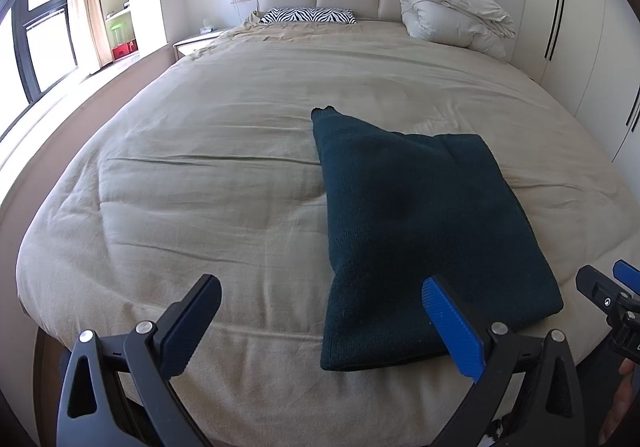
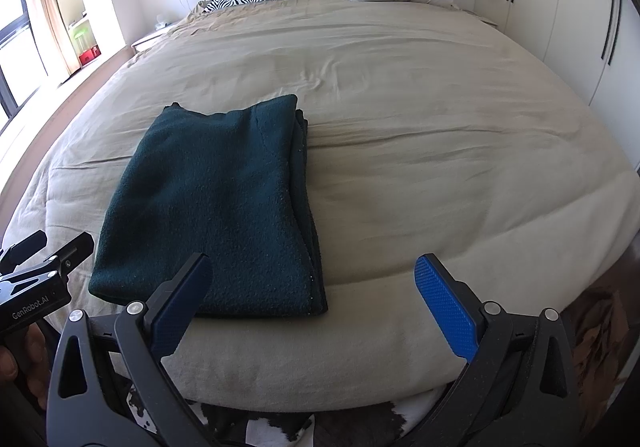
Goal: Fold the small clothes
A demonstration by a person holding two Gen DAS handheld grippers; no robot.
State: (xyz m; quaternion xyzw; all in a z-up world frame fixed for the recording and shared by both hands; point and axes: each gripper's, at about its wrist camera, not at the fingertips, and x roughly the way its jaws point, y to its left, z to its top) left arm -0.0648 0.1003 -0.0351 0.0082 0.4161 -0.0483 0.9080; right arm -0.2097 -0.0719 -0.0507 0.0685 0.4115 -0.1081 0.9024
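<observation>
On the bed (image 2: pixel 400 127), near its foot edge, the dark green garment (image 2: pixel 216 207) lies folded flat. My left gripper (image 1: pixel 320 323) hangs just short of the garment, fingers spread, empty. My right gripper (image 2: pixel 312 299) hangs beside it, also spread wide, touching nothing.

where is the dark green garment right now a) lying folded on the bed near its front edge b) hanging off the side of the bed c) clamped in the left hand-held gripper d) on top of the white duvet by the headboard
a: the dark green garment lies folded flat on the bed, while the left hand-held gripper and the right hand-held gripper are both open and hold nothing.
</observation>
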